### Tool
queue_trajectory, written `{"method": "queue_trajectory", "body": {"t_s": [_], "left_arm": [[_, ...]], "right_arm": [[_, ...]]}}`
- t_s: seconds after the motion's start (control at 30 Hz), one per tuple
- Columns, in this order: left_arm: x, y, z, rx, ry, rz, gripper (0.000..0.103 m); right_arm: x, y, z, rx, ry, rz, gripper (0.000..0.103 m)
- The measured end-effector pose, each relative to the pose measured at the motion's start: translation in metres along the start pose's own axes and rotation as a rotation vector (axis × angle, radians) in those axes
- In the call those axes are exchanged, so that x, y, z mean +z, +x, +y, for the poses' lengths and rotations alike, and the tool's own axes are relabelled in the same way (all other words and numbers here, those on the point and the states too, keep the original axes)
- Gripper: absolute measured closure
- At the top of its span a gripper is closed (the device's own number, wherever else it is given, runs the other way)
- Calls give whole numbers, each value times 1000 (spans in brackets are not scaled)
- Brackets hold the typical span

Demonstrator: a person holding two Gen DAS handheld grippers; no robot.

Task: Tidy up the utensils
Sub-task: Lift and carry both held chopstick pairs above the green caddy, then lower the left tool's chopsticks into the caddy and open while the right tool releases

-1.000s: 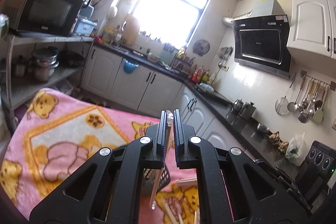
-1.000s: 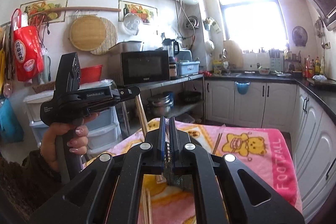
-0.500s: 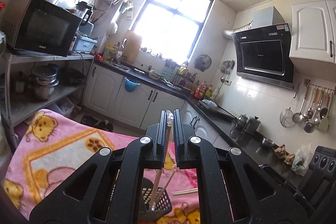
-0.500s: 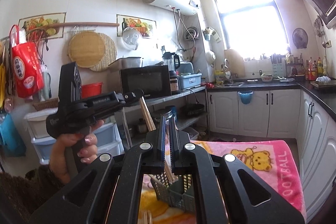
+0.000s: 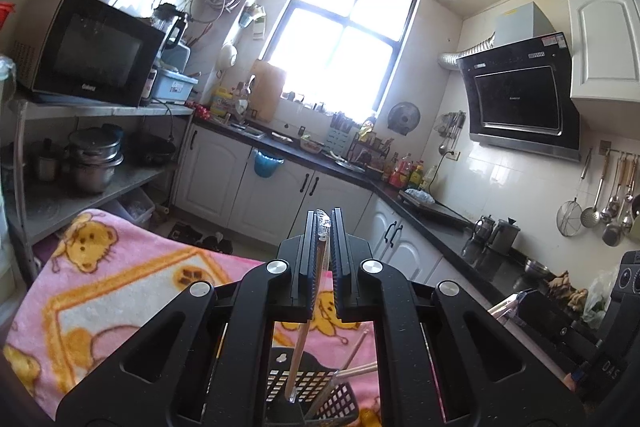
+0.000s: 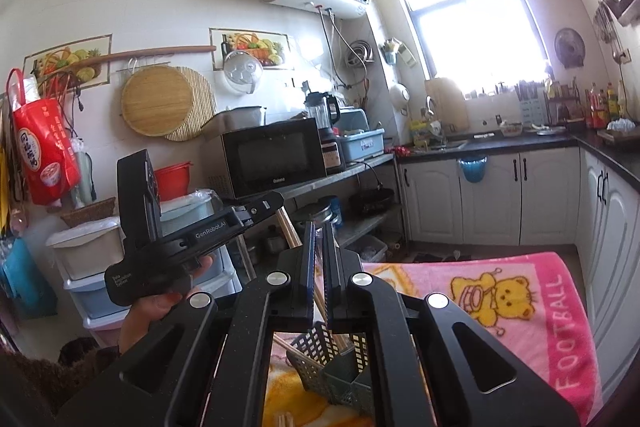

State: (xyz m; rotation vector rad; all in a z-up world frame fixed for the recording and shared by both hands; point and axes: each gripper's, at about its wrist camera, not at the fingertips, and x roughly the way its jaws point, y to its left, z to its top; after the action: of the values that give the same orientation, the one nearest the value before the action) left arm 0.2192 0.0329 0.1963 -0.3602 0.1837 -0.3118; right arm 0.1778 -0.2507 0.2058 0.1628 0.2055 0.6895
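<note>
The left tongs (image 5: 325, 223) are pressed together on a pale wooden chopstick (image 5: 306, 323) that hangs steeply down from them, its lower tip inside a dark perforated plastic utensil basket (image 5: 320, 393). The basket stands on a tabletop covered by a pink blanket with yellow bear prints (image 5: 120, 291), near its front edge. More chopsticks (image 5: 356, 371) lean out of the basket. The right tongs (image 6: 317, 227) are pressed together with nothing visibly between them, hovering above the same basket. In the right wrist view, a hand (image 6: 160, 311) grips the left tool's handle.
</note>
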Motion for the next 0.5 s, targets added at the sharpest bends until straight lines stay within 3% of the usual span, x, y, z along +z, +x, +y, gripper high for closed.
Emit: {"method": "queue_trajectory", "body": {"t_s": [0.5], "left_arm": [[-42,20,13,19,3,54,99]], "right_arm": [[-33,24,-11,-14,69,76,99]]}}
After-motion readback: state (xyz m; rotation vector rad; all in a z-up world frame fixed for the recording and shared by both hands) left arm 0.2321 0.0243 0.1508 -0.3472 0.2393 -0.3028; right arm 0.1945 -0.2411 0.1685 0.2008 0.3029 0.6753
